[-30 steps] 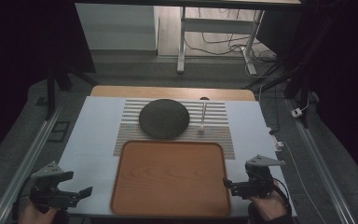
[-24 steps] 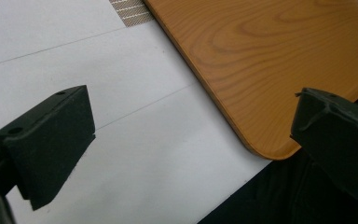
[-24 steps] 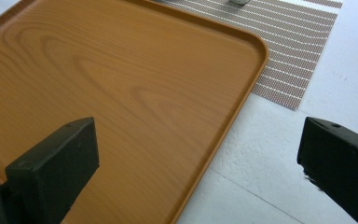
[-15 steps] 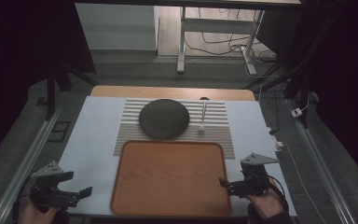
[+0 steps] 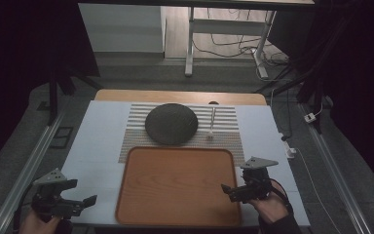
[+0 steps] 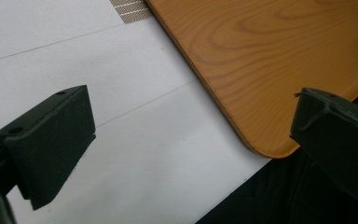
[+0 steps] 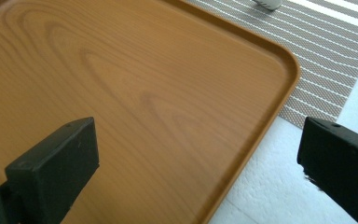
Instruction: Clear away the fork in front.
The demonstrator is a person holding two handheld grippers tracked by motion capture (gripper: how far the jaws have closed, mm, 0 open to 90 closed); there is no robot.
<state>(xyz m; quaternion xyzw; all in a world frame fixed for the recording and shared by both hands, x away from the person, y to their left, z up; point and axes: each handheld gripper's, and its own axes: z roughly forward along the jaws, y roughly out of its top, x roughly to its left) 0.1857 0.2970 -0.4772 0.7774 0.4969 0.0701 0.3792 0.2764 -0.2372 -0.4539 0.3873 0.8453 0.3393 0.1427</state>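
Between the 2 jaws of the right gripper (image 5: 237,189): bare wood, nothing clamped, jaws spread wide apart. Held over the right rim of the wooden tray (image 5: 141,204), near its front right part, pointing inward across it. In the right gripper view, the tray's (image 7: 121,93) rounded far right corner just ahead and to the right, white table cover beyond the rim.

Off the tray's front left corner: the left gripper (image 5: 82,202), jaws likewise wide apart and empty, aimed toward the tray but clear of it, white cover under it. In the left gripper view, that rounded corner (image 6: 261,93) sitting between the jaws and farther on, not touched.

Key relation: tray lying between the 2 grippers, long axis running left to right, so 1 short side facing each. Right one nearer, already over its rim; left one a little apart from its corner. Probably a 2-handed grasp of the tray ahead, each set of jaws needing to close over a raised rim.

Farther out, beyond the tray's far edge: a striped mat (image 5: 229,139), a dark round plate (image 5: 171,124) on it, and just right of the plate a pale spoon (image 5: 211,126), handle pointing away. All well apart from both grippers.
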